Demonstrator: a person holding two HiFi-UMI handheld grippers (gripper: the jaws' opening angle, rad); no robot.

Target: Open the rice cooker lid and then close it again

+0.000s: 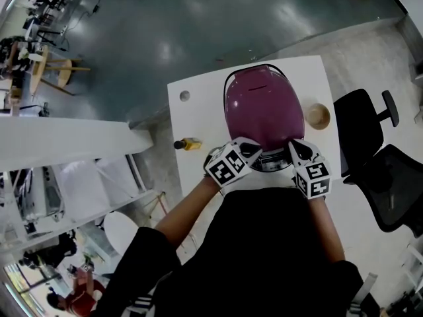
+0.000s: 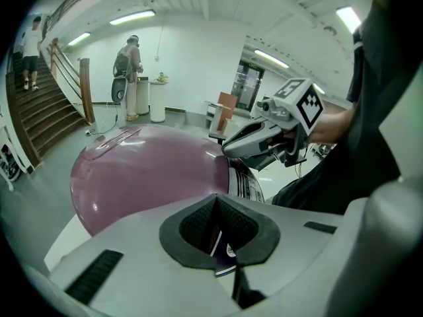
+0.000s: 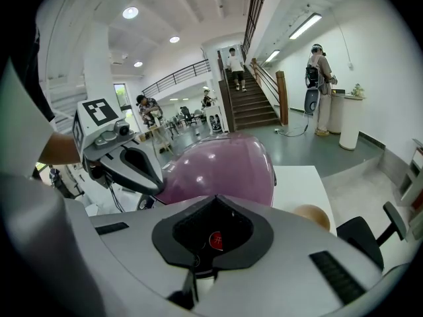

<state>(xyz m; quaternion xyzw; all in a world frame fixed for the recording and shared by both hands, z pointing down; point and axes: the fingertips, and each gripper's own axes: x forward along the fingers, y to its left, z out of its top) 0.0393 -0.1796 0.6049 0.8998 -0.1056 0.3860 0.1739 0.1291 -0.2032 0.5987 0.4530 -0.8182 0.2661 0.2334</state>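
The lid point(image 1: 263, 104) is seen lying down on the cooker point(image 1: 272, 163), just ahead of both pairs of jaws. The left gripper point(image 1: 253, 150) and right gripper point(image 1: 295, 149) are closed tight on nothing, at the cooker's front. Whether opening has yet been done cannot be told.

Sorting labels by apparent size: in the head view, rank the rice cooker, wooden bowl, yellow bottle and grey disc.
1. rice cooker
2. wooden bowl
3. yellow bottle, about as long as the bowl but slimmer
4. grey disc, smallest
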